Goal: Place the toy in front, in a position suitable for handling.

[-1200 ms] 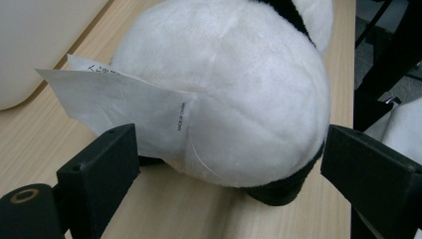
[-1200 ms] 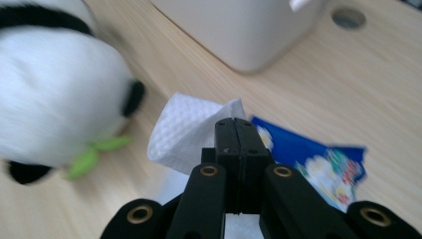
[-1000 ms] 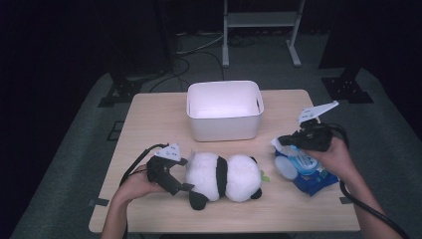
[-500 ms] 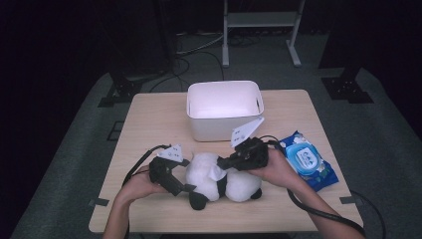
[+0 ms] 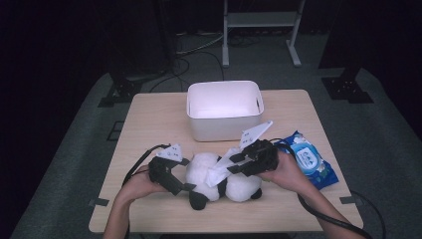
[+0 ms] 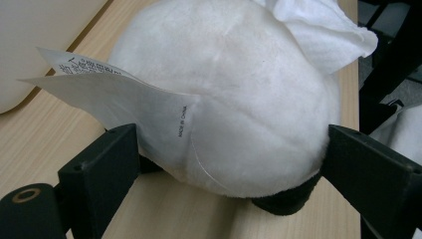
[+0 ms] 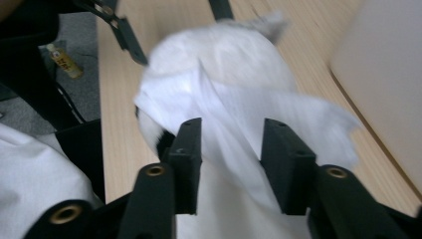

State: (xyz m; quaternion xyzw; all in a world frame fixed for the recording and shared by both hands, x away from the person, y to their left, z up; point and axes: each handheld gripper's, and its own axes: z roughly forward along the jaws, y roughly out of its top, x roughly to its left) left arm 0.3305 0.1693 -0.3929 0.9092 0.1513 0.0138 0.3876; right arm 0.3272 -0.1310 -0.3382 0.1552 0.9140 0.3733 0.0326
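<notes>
Left gripper clamps the head of the black-and-white plush panda lying lengthwise just in front of the white plastic bin, right gripper pinching a white wet wipe onto its back.

a white wipe is held between the right gripper's jaws, draped over the plush panda.

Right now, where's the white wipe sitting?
In the high view the white wipe hangs from the right claw, draped over the panda plush near the table's front edge, in front of the white bin.
</notes>
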